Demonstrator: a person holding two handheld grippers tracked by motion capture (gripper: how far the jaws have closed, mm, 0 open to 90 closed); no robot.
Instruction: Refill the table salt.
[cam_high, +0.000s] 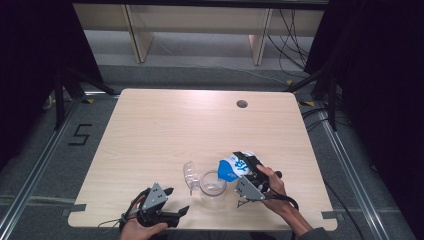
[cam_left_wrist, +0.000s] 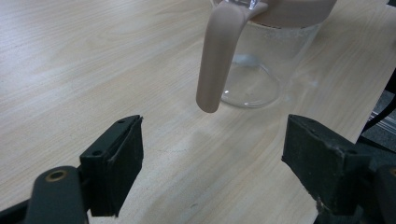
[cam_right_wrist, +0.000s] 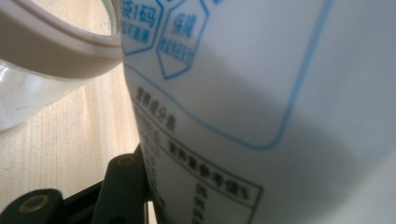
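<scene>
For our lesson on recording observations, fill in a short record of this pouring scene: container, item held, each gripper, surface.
container: clear glass jug with beige rim and handle, upright
item held: blue-and-white printed pouch, tilted over the jug's mouth
right gripper: shut on the pouch
left gripper: open, holding nothing, aimed at the jug's handle
surface: light wooden table

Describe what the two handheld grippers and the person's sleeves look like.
Both are black two-jaw tools. The left gripper and right gripper each carry a grey three-cornered plate on top and trail a thin black cable. Flat black pads line the jaws. A grey sleeve covers the right forearm.
</scene>
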